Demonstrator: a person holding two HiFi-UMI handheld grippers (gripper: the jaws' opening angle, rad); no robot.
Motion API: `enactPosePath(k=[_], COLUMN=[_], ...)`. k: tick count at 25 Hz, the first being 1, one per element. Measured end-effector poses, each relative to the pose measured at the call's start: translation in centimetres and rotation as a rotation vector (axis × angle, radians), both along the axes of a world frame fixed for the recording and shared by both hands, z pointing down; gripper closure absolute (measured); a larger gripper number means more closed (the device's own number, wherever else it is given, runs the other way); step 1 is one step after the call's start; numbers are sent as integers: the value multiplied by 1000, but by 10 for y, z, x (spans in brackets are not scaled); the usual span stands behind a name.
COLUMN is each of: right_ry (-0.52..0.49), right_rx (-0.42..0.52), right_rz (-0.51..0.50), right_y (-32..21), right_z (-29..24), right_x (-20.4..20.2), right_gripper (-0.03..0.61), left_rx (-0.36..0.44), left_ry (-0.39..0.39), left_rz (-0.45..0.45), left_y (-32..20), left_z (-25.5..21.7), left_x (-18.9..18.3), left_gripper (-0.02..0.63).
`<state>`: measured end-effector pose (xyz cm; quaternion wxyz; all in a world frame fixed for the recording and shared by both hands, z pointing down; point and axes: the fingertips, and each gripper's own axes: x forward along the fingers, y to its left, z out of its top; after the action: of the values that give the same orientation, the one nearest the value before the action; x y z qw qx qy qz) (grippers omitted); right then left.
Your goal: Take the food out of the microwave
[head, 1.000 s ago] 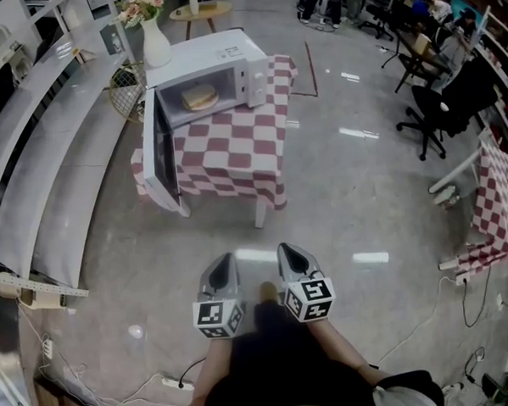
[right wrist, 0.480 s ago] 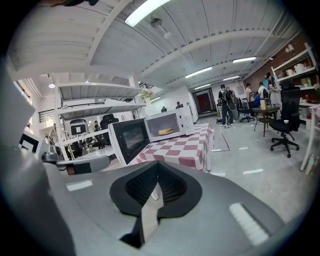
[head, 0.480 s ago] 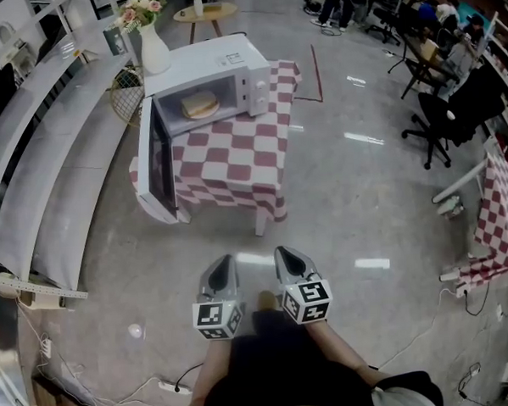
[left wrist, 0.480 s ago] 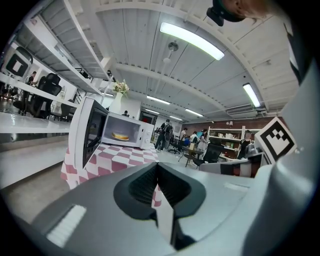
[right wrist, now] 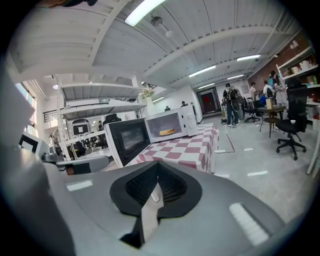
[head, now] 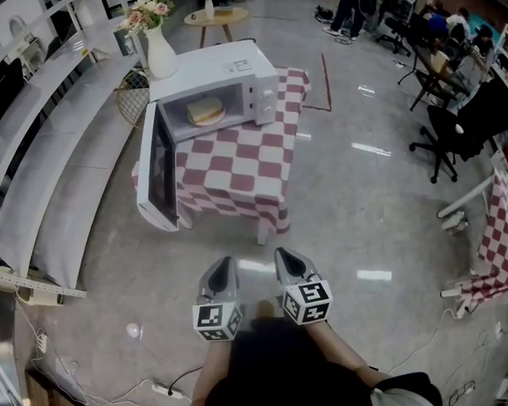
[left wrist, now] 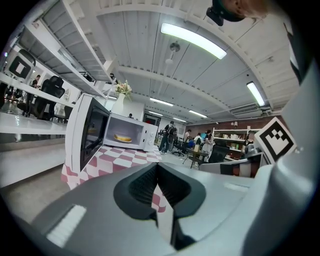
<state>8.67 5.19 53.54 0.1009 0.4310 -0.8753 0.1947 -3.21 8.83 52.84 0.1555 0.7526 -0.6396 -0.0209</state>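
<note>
A white microwave [head: 226,79] stands on a table with a red-and-white checked cloth [head: 239,169], some way ahead of me. Its door [head: 157,171] hangs wide open to the left. The food [head: 205,112], a flat yellowish piece, lies inside the cavity. It also shows as the food [left wrist: 122,137] in the left gripper view and the food [right wrist: 166,132] in the right gripper view. My left gripper [head: 221,264] and right gripper [head: 288,255] are side by side over the floor, short of the table. Both are shut and hold nothing.
A white vase with flowers [head: 158,50] and a wire basket [head: 131,94] stand behind the microwave. A long white counter [head: 44,166] runs along the left. Office chairs [head: 454,128] and another checked table [head: 502,236] are at the right. Cables [head: 153,386] lie on the floor near my feet.
The table and microwave have come nearer and sit lower in the head view. Both grippers keep their place side by side, shut and empty.
</note>
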Motion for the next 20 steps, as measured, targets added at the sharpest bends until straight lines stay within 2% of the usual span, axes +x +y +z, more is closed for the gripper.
enactPosePath(k=[13,20], right_ry=[1,-16], right_rx=[-17,-29], right_rz=[-51,-37], right_y=[-11,-16], right_z=[12,13], right_x=[-5,5], right_gripper=[577,577], left_rx=[-16,-9], left_ry=[14,12], left_rz=[-39,-32], left_y=[-6,-11], left_z=[12,11], left_x=[-2,5], left_gripper=[606,607])
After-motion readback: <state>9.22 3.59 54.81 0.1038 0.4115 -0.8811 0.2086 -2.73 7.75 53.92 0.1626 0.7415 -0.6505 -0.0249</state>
